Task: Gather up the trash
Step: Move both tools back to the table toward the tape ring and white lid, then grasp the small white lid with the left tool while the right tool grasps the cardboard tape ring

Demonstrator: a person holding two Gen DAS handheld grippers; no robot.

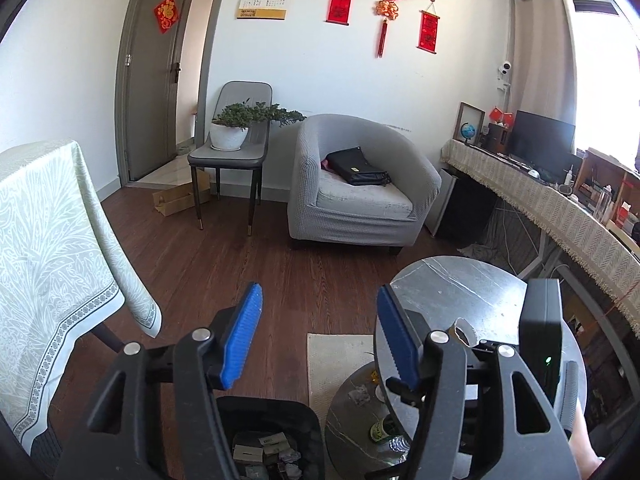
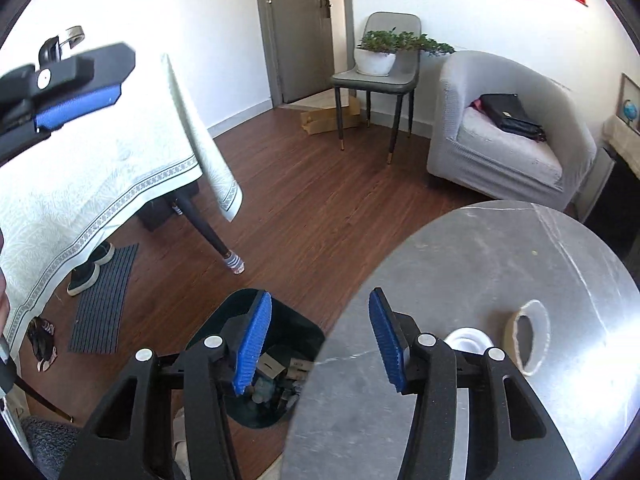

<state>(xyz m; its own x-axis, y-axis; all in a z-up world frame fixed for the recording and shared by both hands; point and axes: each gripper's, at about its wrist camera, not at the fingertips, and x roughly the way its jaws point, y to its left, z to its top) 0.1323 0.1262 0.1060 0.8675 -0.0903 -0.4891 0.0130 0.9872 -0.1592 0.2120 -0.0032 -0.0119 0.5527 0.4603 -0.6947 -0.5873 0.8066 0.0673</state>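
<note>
A black trash bin [image 2: 276, 364] with paper scraps and boxes stands on the floor beside a round grey marble table [image 2: 500, 264]; it also shows in the left wrist view [image 1: 268, 444]. A tape roll [image 2: 530, 336] and a white cup-like object [image 2: 466, 340] sit on the tabletop. My left gripper [image 1: 318, 336] is open and empty above the bin and table edge. My right gripper [image 2: 316, 344] is open and empty over the table's left edge. The left gripper's blue pad [image 2: 78, 106] shows at upper left in the right wrist view.
A table with a pale green cloth [image 1: 48, 248] stands left. A grey armchair [image 1: 360, 192] with a black bag, a chair with a potted plant [image 1: 230, 128] and a long desk [image 1: 560, 208] lie ahead. A lower round shelf [image 1: 360, 408] holds bottles and crumpled paper.
</note>
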